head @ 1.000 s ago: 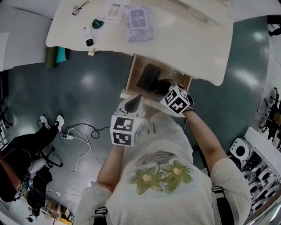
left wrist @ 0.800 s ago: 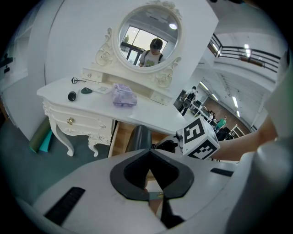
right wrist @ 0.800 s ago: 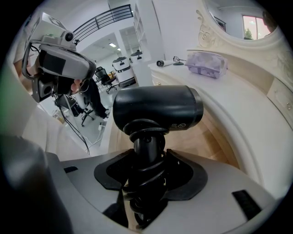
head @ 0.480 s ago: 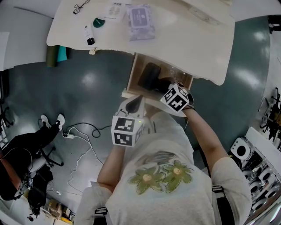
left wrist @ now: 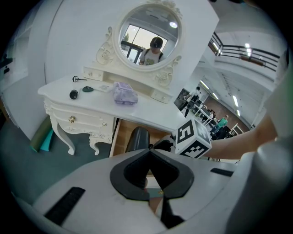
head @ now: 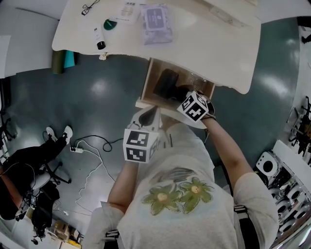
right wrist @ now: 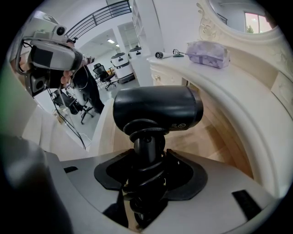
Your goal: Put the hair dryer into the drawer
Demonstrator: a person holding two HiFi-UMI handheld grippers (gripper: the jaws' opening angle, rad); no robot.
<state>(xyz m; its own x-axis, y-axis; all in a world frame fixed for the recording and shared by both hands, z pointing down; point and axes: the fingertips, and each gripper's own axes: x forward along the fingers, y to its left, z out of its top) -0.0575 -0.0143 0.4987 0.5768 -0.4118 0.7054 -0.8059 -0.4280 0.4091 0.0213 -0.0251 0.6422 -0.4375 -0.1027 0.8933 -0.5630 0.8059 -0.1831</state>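
Note:
The black hair dryer (head: 166, 83) lies in the open wooden drawer (head: 147, 81) under the white dressing table (head: 218, 48). My right gripper (head: 185, 95) reaches into the drawer at its right end. In the right gripper view the right gripper (right wrist: 147, 153) is shut on the dryer's handle and coiled cord, with the barrel (right wrist: 158, 107) lying crosswise just above the drawer's wooden floor (right wrist: 215, 137). My left gripper (head: 149, 113) hovers at the drawer's front edge, shut and holding nothing. In the left gripper view the left gripper (left wrist: 149, 160) points at the hair dryer (left wrist: 137, 138).
On the tabletop lie a purple pouch (head: 156, 19), a small bottle (head: 98, 39), a green item (head: 108, 24), glasses (head: 89, 7) and a leaflet. An oval mirror (left wrist: 149, 34) stands at the back. A white cable (head: 87, 146) lies on the floor at the left.
The right gripper has edged slightly further toward the drawer with the hair dryer. The left gripper has stayed in place.

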